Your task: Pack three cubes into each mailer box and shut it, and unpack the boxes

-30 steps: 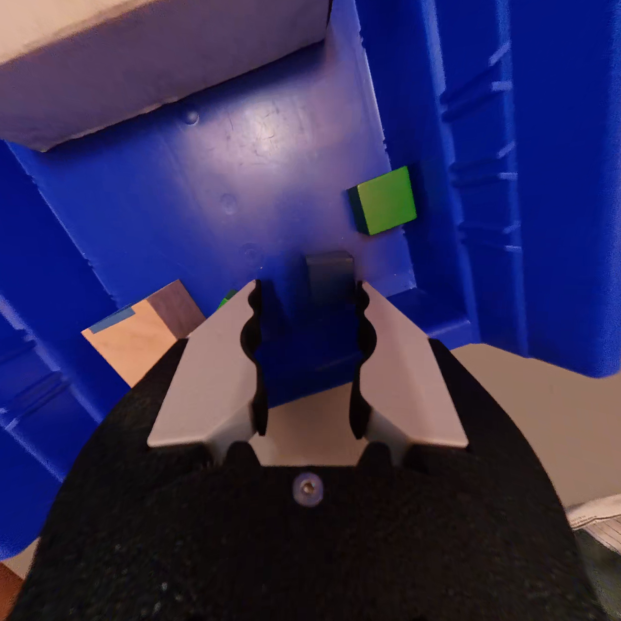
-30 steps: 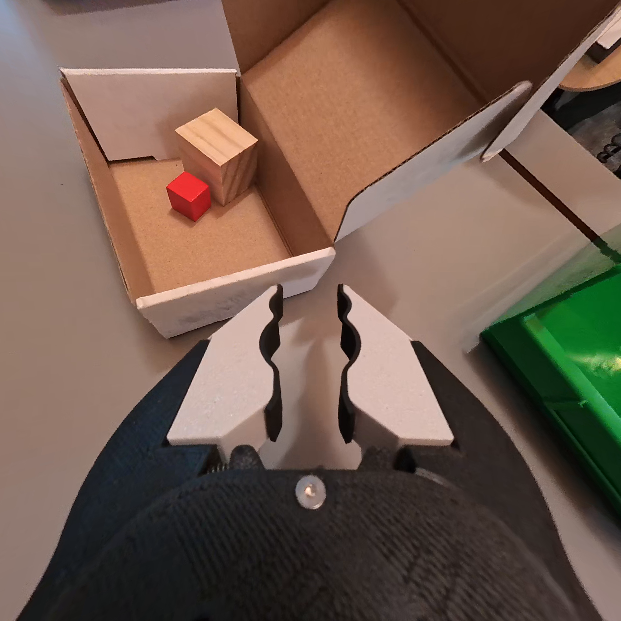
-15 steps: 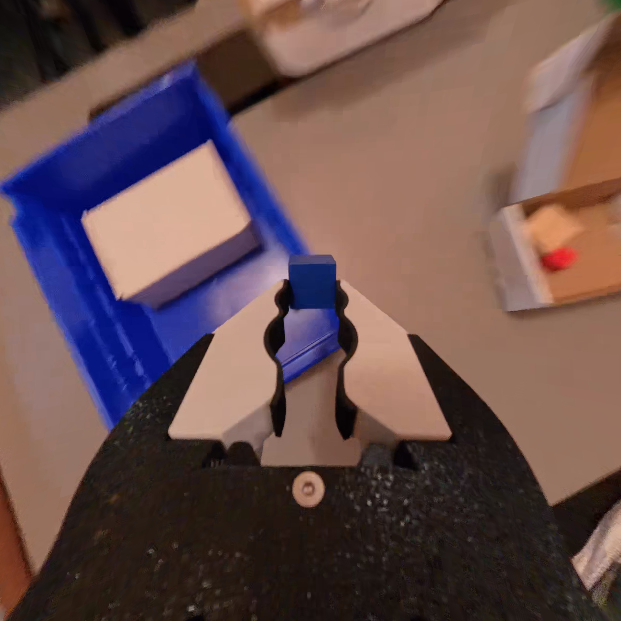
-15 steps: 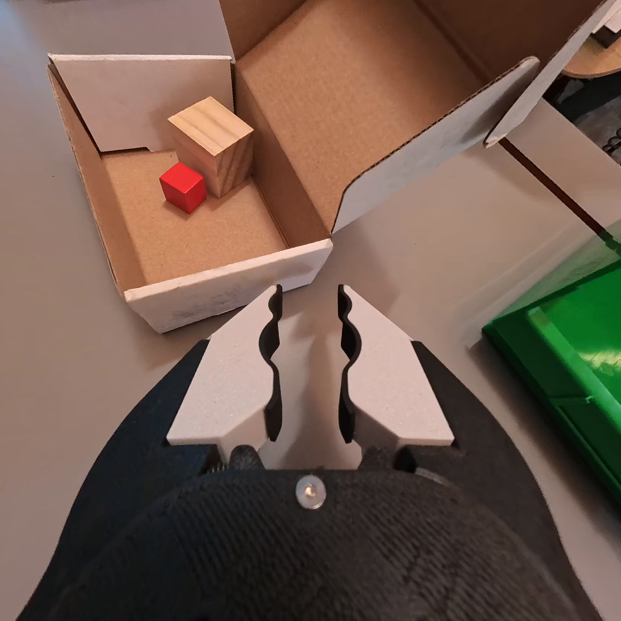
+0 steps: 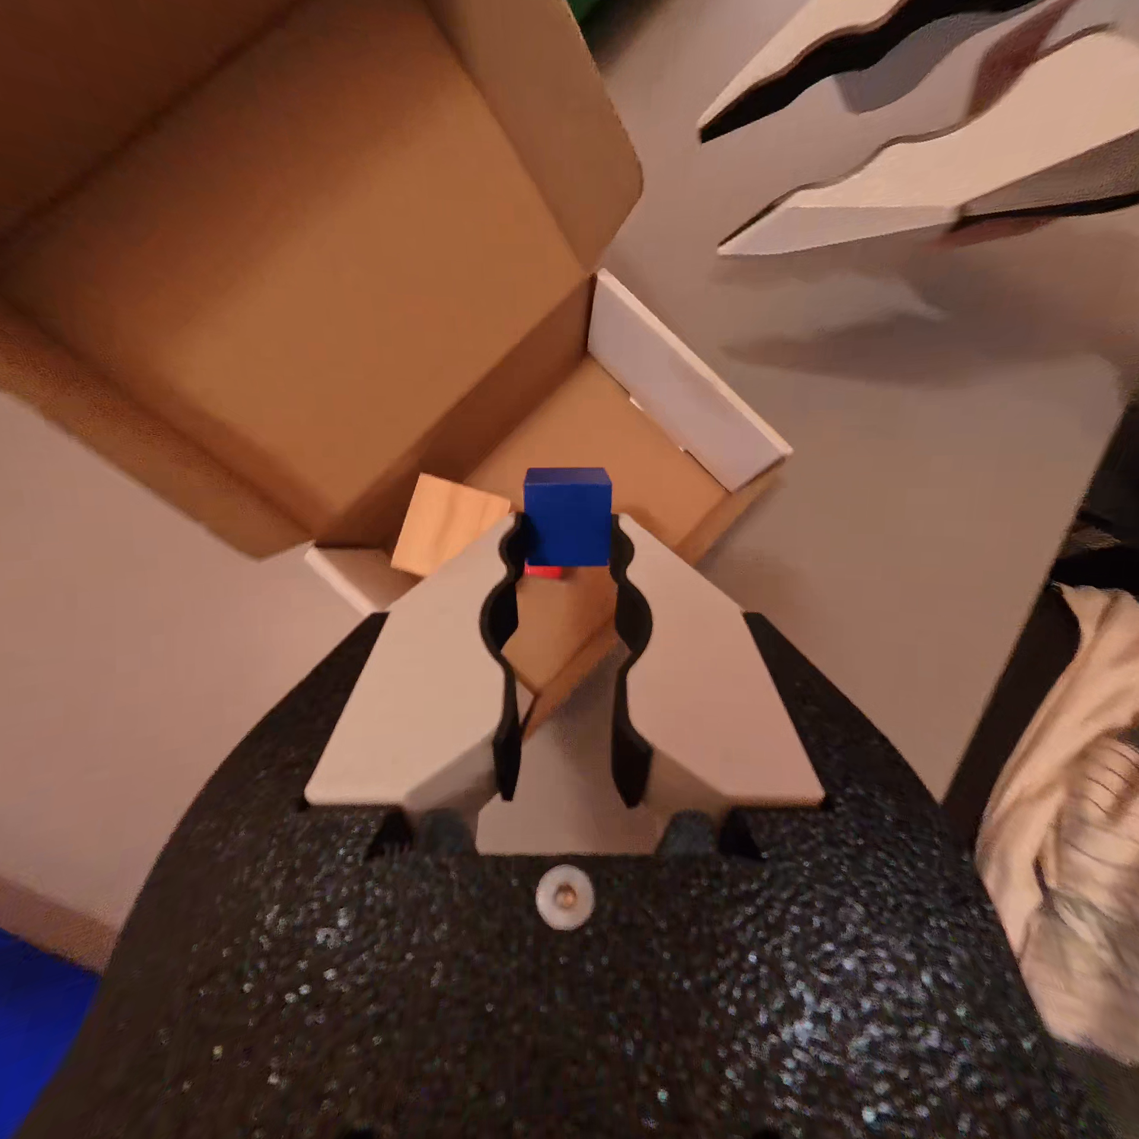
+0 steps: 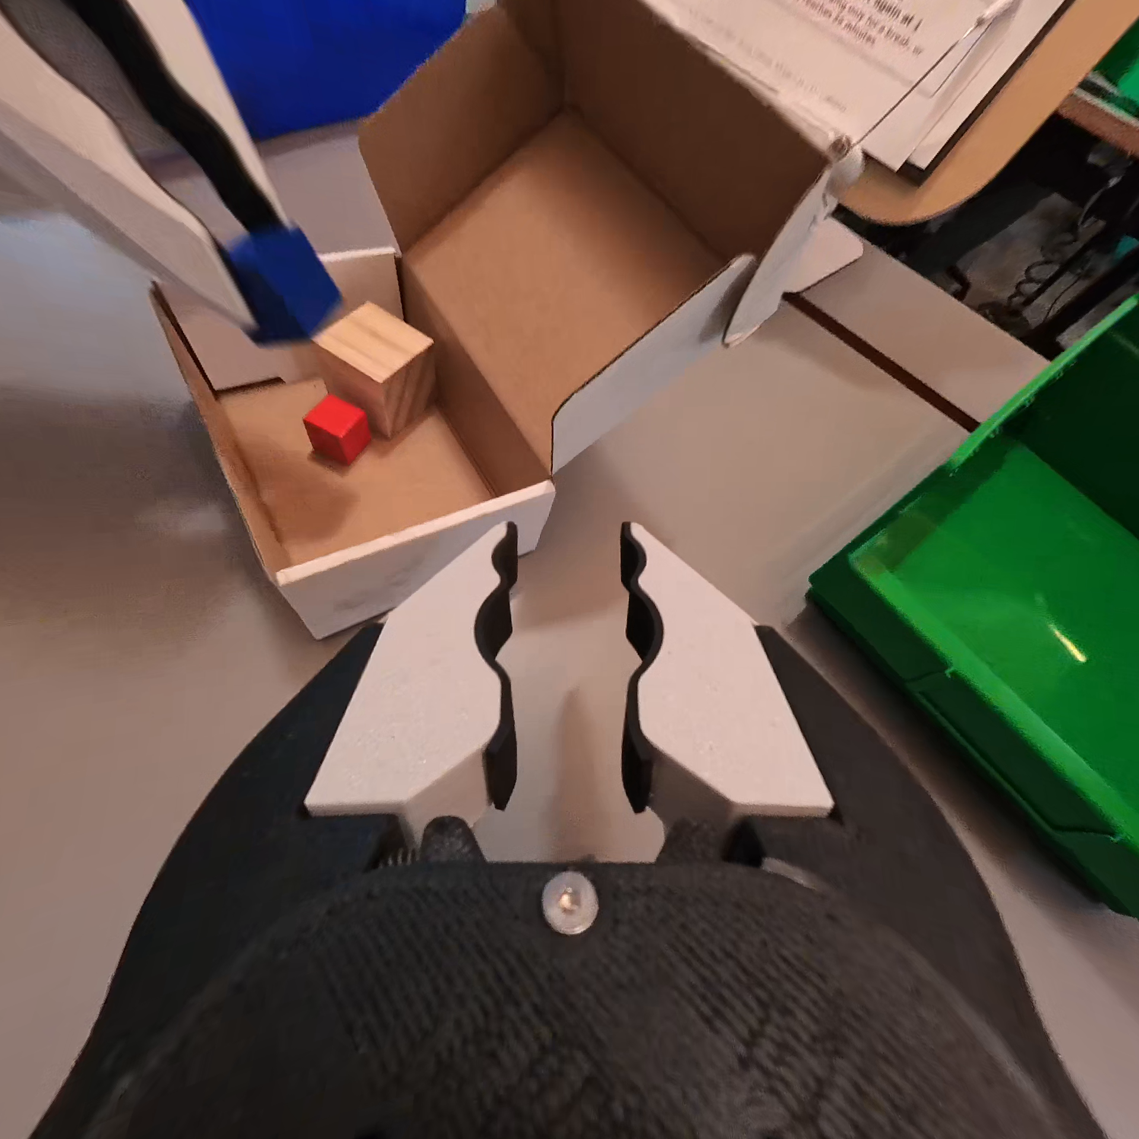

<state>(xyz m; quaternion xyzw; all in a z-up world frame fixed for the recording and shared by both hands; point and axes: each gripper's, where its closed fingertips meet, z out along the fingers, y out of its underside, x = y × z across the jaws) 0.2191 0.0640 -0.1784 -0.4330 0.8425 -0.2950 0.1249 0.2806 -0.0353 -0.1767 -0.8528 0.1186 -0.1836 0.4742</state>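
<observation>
Blue cube (image 5: 567, 516) pinched in your left tool (image 5: 566, 524) over box (image 6: 394, 555) | red cube (image 6: 337, 428), wood cube (image 6: 379, 367) inside | right tool (image 6: 566, 536) spread, empty | third drop, closing left.

The mailer box (image 6: 407, 555) stands open-topped; wooden cube (image 6: 379, 367) and red cube (image 6: 336, 428) crowd its far corner.

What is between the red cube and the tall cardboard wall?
The wooden cube stands between the red cube and the wall, seen in the right wrist view.
</observation>
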